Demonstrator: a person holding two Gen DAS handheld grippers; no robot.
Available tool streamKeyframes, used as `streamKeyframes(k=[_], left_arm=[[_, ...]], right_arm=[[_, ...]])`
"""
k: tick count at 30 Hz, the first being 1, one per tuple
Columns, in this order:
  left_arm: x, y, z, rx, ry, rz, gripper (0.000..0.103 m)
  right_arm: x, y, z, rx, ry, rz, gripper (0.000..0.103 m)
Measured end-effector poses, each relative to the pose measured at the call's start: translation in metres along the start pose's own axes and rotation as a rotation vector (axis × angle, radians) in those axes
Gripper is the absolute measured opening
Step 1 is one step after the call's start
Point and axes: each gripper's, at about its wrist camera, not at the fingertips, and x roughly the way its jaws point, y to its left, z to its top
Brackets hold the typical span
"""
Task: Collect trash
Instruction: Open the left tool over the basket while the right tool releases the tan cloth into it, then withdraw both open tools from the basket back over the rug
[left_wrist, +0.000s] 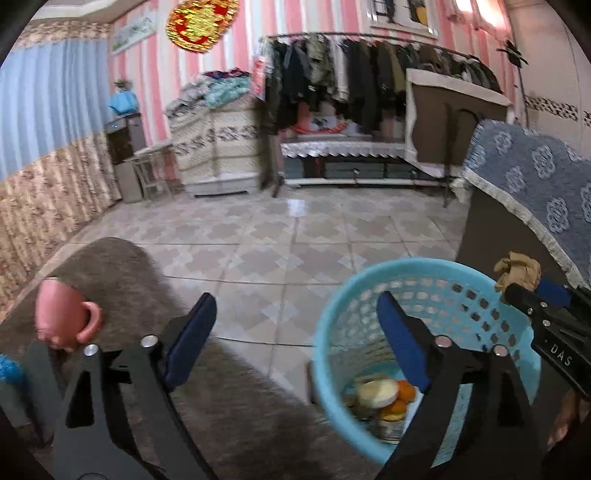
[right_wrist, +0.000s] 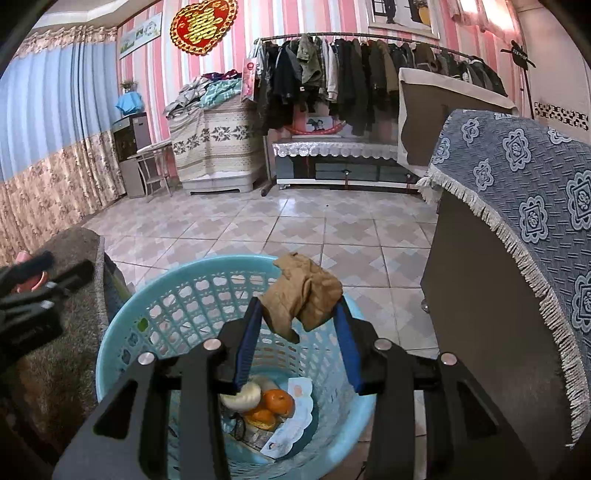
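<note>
**Holding crumpled brown paper over the blue basket**

Clamping a wad of crumpled brown paper (right_wrist: 301, 297) between its blue pads, the right gripper (right_wrist: 297, 332) hangs directly above the open mouth of the light blue plastic basket (right_wrist: 122, 332). The wad sits at the tips of the pads, above the far half of the basket's rim. In the left wrist view the same paper (left_wrist: 517, 269) shows at the tip of the right gripper (left_wrist: 532, 291), just past the basket's (left_wrist: 332, 325) right rim.

Down inside the basket lie orange peel pieces (right_wrist: 279, 402), a pale round piece (right_wrist: 243, 397) touching them, and a printed paper scrap (right_wrist: 295, 424) against the inner wall.

The left gripper (left_wrist: 295, 343) has its pads wide apart with nothing between them; its right pad stands over the basket, its left pad over the grey-brown rug (left_wrist: 122, 266) that lies left of the basket. A pink mug (left_wrist: 61, 314) rests on that rug, well left of the basket. Right of the basket rises a dark cabinet draped with a blue patterned cloth (right_wrist: 517, 177). The basket stands on a tiled floor (right_wrist: 295, 229).
</note>
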Motion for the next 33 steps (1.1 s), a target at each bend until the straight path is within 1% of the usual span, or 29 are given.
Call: streamKeyframes(k=[6,9,14,15,16,18,21,23,25,28,31,33], left_arm=[[-0.024,0.036,-0.003,-0.059,-0.021,0.065,0.094],[-0.035,0.053,-0.006,-0.088,-0.024,0.094,0.094],[-0.047,0.069,-0.011,-0.095,-0.023,0.139,0.094],[-0.049,0.072,-0.012,-0.093,-0.023,0.148,0.094],[-0.052,0.075,-0.014,-0.094,-0.024,0.155,0.094],[-0.057,0.081,-0.016,-0.105,-0.025,0.163,0.094],[-0.066,0.089,-0.018,-0.118,-0.028,0.173,0.094],[-0.073,0.093,-0.021,-0.122,-0.035,0.186,0.094],[-0.081,0.097,-0.025,-0.123,-0.041,0.199,0.095],[-0.094,0.103,-0.029,-0.129,-0.051,0.219,0.097],[-0.107,0.112,-0.035,-0.143,-0.053,0.233,0.097],[-0.114,0.119,-0.04,-0.152,-0.052,0.244,0.097]], right_arm=[[0.005,0.013,0.002,-0.021,0.004,0.015,0.04],[0.008,0.02,0.003,-0.026,0.006,0.019,0.04],[0.008,0.028,0.006,-0.031,-0.014,0.018,0.042],[0.008,0.03,0.006,-0.034,-0.016,0.019,0.044],[0.008,0.031,0.006,-0.037,-0.019,0.019,0.052],[0.007,0.031,0.005,-0.038,-0.034,0.011,0.064],[0.006,0.03,0.006,-0.036,-0.041,0.014,0.067],[0.005,0.031,0.006,-0.037,-0.047,0.005,0.078],[0.001,0.031,0.006,-0.04,-0.054,-0.005,0.085],[-0.004,0.036,0.006,-0.046,-0.064,-0.002,0.088],[-0.009,0.046,0.004,-0.068,-0.072,-0.002,0.097],[-0.013,0.051,0.002,-0.087,-0.079,-0.003,0.097]])
